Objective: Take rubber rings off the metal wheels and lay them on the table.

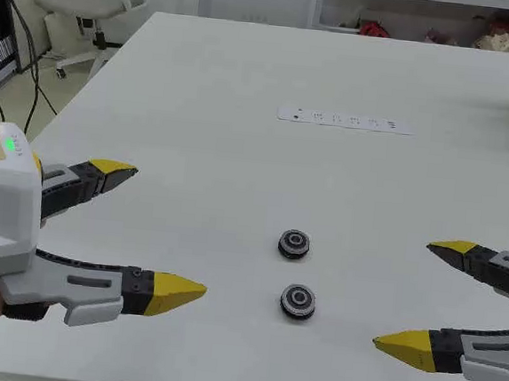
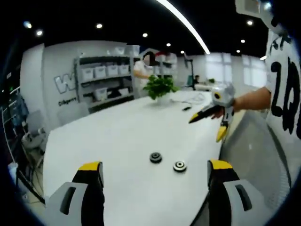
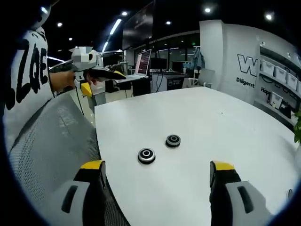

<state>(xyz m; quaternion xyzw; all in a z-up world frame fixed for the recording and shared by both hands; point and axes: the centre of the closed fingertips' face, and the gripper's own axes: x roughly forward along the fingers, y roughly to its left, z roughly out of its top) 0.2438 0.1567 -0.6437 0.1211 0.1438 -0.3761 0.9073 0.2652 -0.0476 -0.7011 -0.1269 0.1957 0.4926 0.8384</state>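
Lying flat on the white table (image 1: 209, 97), the far wheel (image 1: 294, 244) and the near wheel (image 1: 297, 301) sit close together without touching, each with its dark rubber ring on. Both rest between the two grippers. The left gripper (image 1: 171, 230) hangs wide open on one side and the right gripper (image 1: 401, 294) wide open on the other, neither touching a wheel.

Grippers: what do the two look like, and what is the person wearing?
The left gripper and right gripper each have two jaws: pointed yellow tips, black middles, grey bases. The left one has a white body with a lit green light. The person wears a white top with large black lettering.
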